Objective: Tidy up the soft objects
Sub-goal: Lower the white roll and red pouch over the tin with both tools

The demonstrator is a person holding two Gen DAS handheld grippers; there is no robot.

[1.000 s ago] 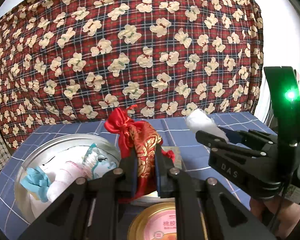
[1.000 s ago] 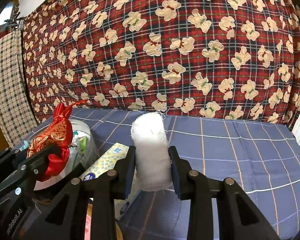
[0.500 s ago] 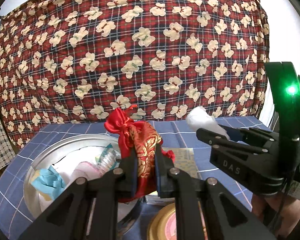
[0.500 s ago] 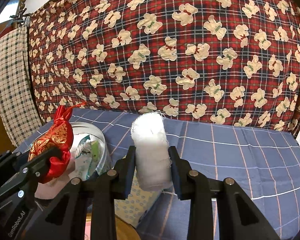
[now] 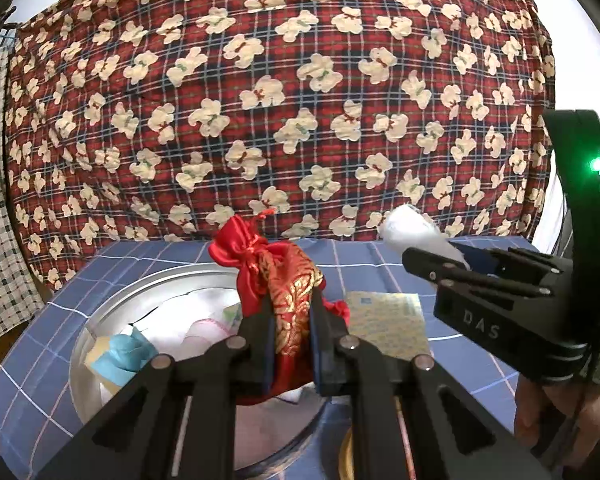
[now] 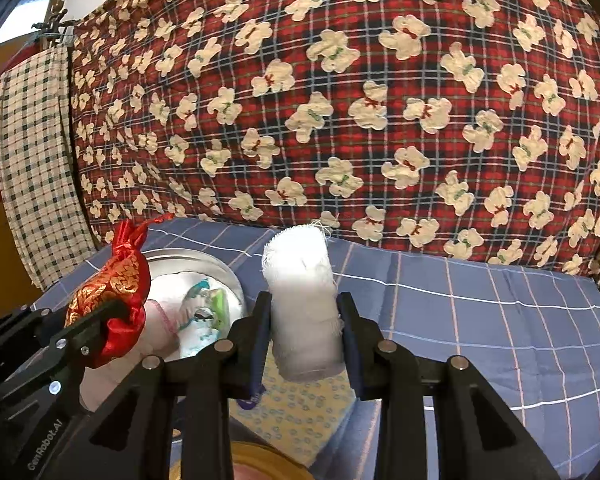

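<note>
My left gripper [image 5: 291, 312] is shut on a red and gold drawstring pouch [image 5: 278, 276], held over the right part of a round metal basin [image 5: 140, 292] that holds several soft items. My right gripper [image 6: 303, 320] is shut on a white gauze roll [image 6: 302, 304], which stands upright between its pads, above a yellow tissue packet [image 6: 300, 412]. In the left wrist view the right gripper [image 5: 428, 256] with the gauze roll [image 5: 412, 232] hangs to the right of the pouch. The right wrist view shows the pouch [image 6: 112, 296] at the left, by the basin [image 6: 204, 264].
A blue checked cloth [image 6: 480, 320] covers the table. A red plaid bear-print blanket [image 5: 280, 100] hangs behind it. The yellow tissue packet [image 5: 388, 324] lies right of the basin. A round gold lid [image 5: 346, 456] sits at the near edge. A person's hand [image 5: 540, 412] holds the right gripper.
Both grippers have moved forward over the table with their loads. The basin now lies closer under the pouch, and the tissue packet sits beneath the gauze roll.
</note>
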